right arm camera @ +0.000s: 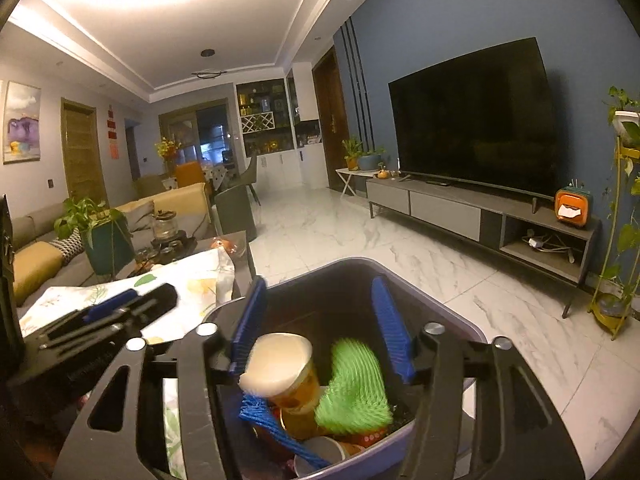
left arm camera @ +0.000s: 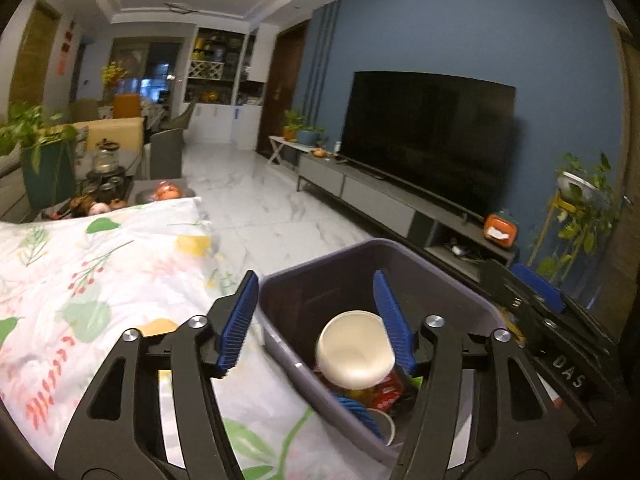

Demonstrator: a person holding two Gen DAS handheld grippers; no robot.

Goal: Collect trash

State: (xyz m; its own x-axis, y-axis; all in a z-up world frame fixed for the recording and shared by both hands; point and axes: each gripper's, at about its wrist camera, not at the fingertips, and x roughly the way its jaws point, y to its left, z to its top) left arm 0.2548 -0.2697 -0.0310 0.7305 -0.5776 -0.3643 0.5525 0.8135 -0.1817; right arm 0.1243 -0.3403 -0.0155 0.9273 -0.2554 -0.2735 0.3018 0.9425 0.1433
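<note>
Both tongs gaping, left (left arm camera: 316, 316), right (right arm camera: 320, 320); purple bin (right arm camera: 460, 320), cream-lidded cup (right arm camera: 280, 364), blurred green wrapper (right arm camera: 354, 388)

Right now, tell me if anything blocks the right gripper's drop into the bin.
Nothing visible does. The right gripper hangs open directly over the bin, and the green item already sits inside beside the paper cup.

grey bin (right arm camera: 472, 330), green wrapper (right arm camera: 354, 388), floral cloth (left arm camera: 100, 264)
</note>
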